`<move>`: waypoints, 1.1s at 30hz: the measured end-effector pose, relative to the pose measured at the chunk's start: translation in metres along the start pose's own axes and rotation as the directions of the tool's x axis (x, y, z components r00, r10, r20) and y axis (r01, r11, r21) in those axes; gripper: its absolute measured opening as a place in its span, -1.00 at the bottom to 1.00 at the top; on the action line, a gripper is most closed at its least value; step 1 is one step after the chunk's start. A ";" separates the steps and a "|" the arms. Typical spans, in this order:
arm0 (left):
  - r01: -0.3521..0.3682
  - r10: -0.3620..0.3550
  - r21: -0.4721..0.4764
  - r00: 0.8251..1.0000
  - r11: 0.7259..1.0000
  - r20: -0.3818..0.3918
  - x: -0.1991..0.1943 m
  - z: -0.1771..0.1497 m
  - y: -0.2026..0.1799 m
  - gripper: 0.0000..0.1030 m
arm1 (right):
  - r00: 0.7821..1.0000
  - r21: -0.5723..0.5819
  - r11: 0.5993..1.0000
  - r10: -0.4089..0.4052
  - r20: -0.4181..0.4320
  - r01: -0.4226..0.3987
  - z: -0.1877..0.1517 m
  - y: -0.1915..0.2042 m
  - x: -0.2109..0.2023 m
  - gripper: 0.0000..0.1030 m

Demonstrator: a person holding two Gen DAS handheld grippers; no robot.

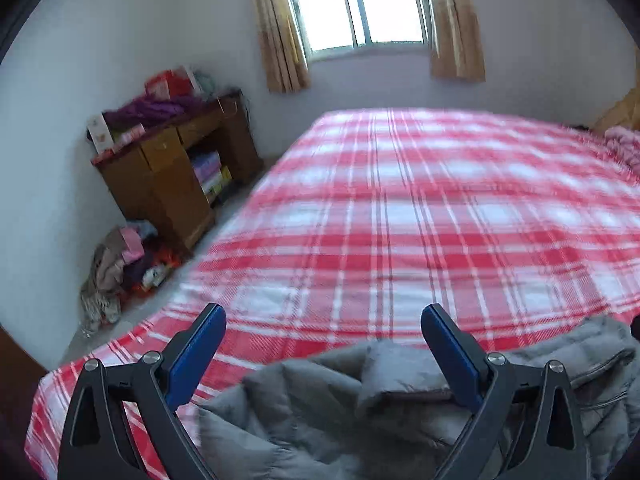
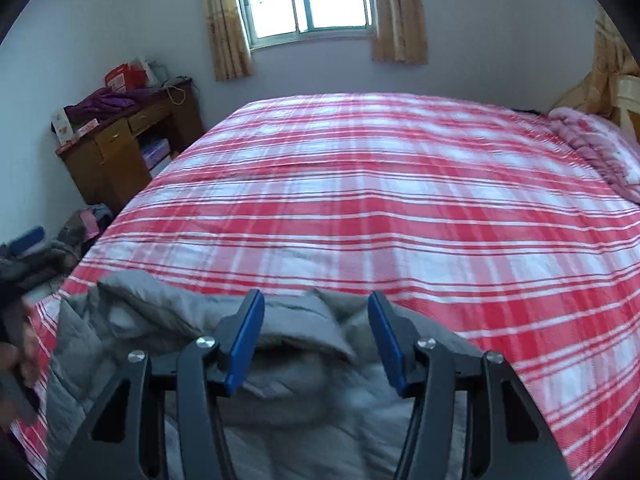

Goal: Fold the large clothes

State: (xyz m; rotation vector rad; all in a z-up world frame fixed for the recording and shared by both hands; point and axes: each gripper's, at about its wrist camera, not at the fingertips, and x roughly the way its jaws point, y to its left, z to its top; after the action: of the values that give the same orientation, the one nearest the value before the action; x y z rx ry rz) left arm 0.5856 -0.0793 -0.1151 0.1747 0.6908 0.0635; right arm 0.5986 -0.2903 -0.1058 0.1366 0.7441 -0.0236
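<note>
Holding both tongs above the grey quilted puffer jacket (image 2: 280,364), I see nothing clamped: my left gripper (image 1: 323,330) gapes wide, my right gripper (image 2: 316,320) stands about half open, and neither set of blue pads seems to press cloth. The jacket lies rumpled at the near edge of the red-and-white plaid bedspread (image 2: 400,200). To fold well, I'd pinch matching corners (hem or shoulders, hard to tell) and keep the tension even.

Grey quilted jacket (image 2: 280,344) crumpled on plaid bed (image 2: 400,200)
</note>
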 end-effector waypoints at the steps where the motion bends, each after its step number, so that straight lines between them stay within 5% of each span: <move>1: -0.001 0.001 0.011 1.000 1.000 -0.029 0.010 -0.011 -0.004 0.91 | 1.000 0.003 1.000 0.006 -0.004 -0.006 0.001 0.004 0.006 0.11; 7: 0.017 -0.011 0.063 0.995 0.998 -0.103 0.043 -0.065 -0.016 0.91 | 0.995 -0.056 0.998 -0.004 -0.103 -0.002 -0.036 0.017 0.053 0.11; 15: 0.032 -0.026 0.047 0.992 0.998 -0.123 0.058 -0.076 -0.019 0.97 | 0.992 -0.041 0.999 -0.005 -0.126 0.000 -0.066 0.006 0.069 0.10; 33: 0.034 -0.027 0.044 0.990 0.998 -0.142 0.066 -0.078 -0.021 0.98 | 0.990 -0.101 0.992 -0.084 -0.116 0.073 -0.069 0.016 0.078 0.11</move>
State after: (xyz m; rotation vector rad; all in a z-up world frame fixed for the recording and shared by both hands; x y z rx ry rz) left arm 0.5870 -0.0813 -0.2193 0.2050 0.8366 0.0311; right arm 0.6104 -0.2637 -0.2068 0.0159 0.8687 -0.0546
